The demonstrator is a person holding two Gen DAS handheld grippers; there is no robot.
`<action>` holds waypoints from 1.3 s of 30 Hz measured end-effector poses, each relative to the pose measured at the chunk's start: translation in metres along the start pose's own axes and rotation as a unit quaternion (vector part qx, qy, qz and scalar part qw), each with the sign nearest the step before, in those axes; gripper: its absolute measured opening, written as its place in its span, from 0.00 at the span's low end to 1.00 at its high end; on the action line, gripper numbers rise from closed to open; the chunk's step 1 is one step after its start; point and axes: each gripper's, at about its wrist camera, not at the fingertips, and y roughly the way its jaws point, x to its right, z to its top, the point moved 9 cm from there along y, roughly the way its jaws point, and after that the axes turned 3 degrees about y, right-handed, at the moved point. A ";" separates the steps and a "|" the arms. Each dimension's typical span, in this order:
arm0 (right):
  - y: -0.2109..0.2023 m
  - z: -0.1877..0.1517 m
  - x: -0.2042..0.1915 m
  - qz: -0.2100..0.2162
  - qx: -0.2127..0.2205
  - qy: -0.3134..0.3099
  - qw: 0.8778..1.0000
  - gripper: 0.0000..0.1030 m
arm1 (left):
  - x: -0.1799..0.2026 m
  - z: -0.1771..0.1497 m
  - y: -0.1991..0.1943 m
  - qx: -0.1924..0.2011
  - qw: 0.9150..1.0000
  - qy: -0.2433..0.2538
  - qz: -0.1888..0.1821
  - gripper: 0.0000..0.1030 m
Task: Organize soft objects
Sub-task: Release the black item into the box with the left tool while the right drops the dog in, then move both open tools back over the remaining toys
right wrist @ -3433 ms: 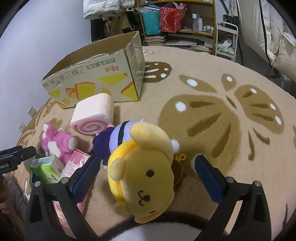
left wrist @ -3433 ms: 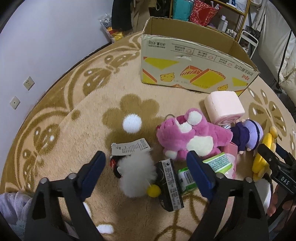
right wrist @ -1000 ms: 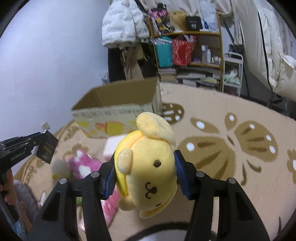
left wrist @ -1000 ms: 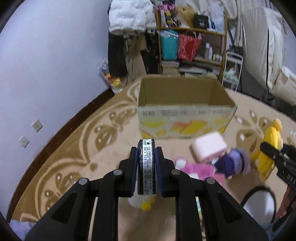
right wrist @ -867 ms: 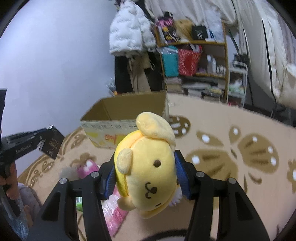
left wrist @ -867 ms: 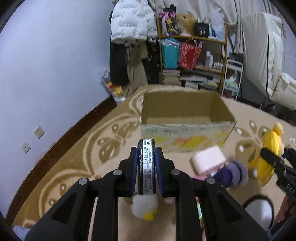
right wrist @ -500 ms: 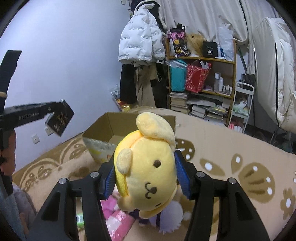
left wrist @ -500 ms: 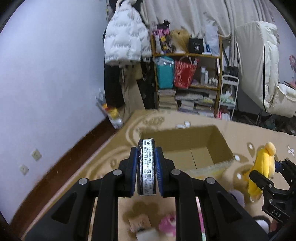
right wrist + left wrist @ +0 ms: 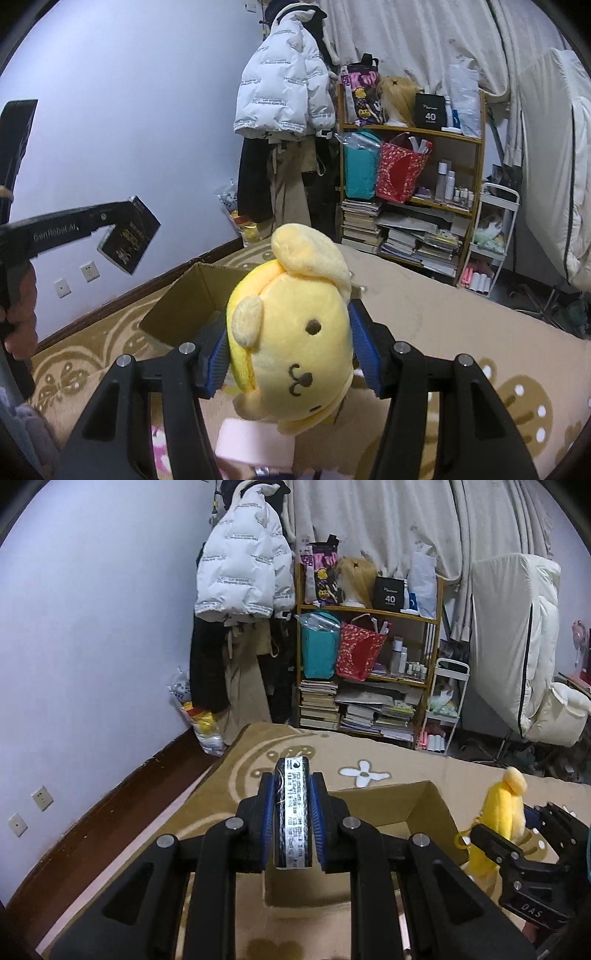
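Left wrist view. My left claw (image 9: pixel 293 821) is clamped tight on a thin black packet (image 9: pixel 293 812), gripped edge-on with its white printed label facing me; the flat faces sit against the blue pads (image 9: pixel 268 823), which should keep so slim a thing from twisting. It hangs in the air just near of the open cardboard box (image 9: pixel 424 805), which lies on the tan patterned rug (image 9: pixel 229 786) beyond and slightly right. I judge the packet is held high so it can clear the box wall before a drop. At far right my right claw (image 9: pixel 517 834) shows side-on, carrying the yellow plush dog (image 9: pixel 504 812) at about the same height, near the box's right wall. Bookshelf (image 9: pixel 369 672) and white puffer jacket (image 9: pixel 240 568) stand against the far wall.

Right wrist view. My right claw (image 9: pixel 290 350) squeezes the yellow plush dog (image 9: pixel 291 339) by the sides of its head, face toward me, pads sunk into the stuffing. A soft head gives, so a wide hold across it seems the safest. The cardboard box (image 9: pixel 184 302) sits open behind and left of the plush. My left claw (image 9: pixel 122 221) enters from the left, the black packet (image 9: pixel 129 240) tilted in it above the box's left side, with the person's hand (image 9: pixel 18 302) on the handle. A pink soft piece (image 9: pixel 251 443) lies low on the rug, not yet gathered.

Both loads look ready for the box.
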 end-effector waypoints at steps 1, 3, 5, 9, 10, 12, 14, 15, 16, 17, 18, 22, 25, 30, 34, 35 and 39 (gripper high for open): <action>0.004 0.001 -0.001 0.001 -0.002 -0.002 1.000 0.60 | 0.001 -0.001 0.005 -0.003 1.000 -0.002 -0.007 0.17; 0.012 0.001 -0.002 -0.001 -0.009 -0.006 1.000 0.60 | 0.003 -0.004 0.015 -0.011 1.000 -0.001 -0.011 0.17; 0.023 -0.001 -0.005 -0.001 -0.017 -0.013 1.000 0.61 | 0.004 -0.008 0.024 -0.017 1.000 0.007 -0.005 0.17; 0.040 -0.011 -0.007 -0.004 -0.033 -0.021 0.999 0.61 | 0.004 -0.020 0.038 -0.036 0.999 -0.010 -0.015 0.17; 0.044 -0.013 -0.007 -0.006 -0.037 -0.020 0.999 0.61 | 0.004 -0.024 0.042 -0.044 0.999 -0.017 -0.021 0.17; 0.049 -0.014 -0.005 -0.006 -0.041 -0.017 0.999 0.62 | 0.002 -0.031 0.049 -0.055 0.998 -0.025 -0.027 0.17; 0.052 -0.016 -0.003 -0.007 -0.044 -0.012 0.999 0.64 | 0.001 -0.038 0.055 -0.067 0.996 -0.039 -0.041 0.17; 0.054 -0.016 -0.001 -0.008 -0.046 -0.010 0.999 0.65 | 0.001 -0.041 0.058 -0.071 0.995 -0.046 -0.046 0.17; 0.056 -0.016 0.000 -0.010 -0.049 -0.008 0.999 0.65 | 0.001 -0.044 0.060 -0.074 0.995 -0.051 -0.051 0.17; 0.057 -0.016 0.001 -0.010 -0.051 -0.009 0.999 0.65 | 0.000 -0.046 0.062 -0.077 0.994 -0.054 -0.055 0.17; 0.059 -0.016 0.002 -0.011 -0.055 -0.010 0.998 0.65 | 0.001 -0.048 0.064 -0.082 0.993 -0.059 -0.063 0.19; 0.063 -0.017 0.002 -0.015 -0.066 -0.014 0.998 0.72 | 0.007 -0.057 0.068 -0.097 0.990 -0.059 -0.080 0.27; 0.061 -0.015 0.001 -0.019 -0.062 -0.019 0.998 0.84 | 0.005 -0.060 0.067 -0.099 0.992 -0.044 -0.062 0.32; 0.052 -0.017 0.000 -0.016 -0.062 -0.005 0.998 0.99 | 0.000 -0.063 0.062 -0.105 0.993 -0.034 -0.049 0.58; 0.044 -0.021 -0.002 -0.010 -0.063 0.004 0.998 1.00 | -0.003 -0.060 0.049 -0.093 0.995 -0.016 -0.028 0.61; 0.042 -0.022 -0.003 -0.010 -0.064 0.004 0.998 1.00 | -0.003 -0.060 0.046 -0.095 0.995 -0.012 -0.027 0.63; 0.033 -0.023 -0.005 -0.005 -0.064 0.010 0.998 1.00 | -0.004 -0.058 0.029 -0.087 0.996 -0.003 -0.018 0.84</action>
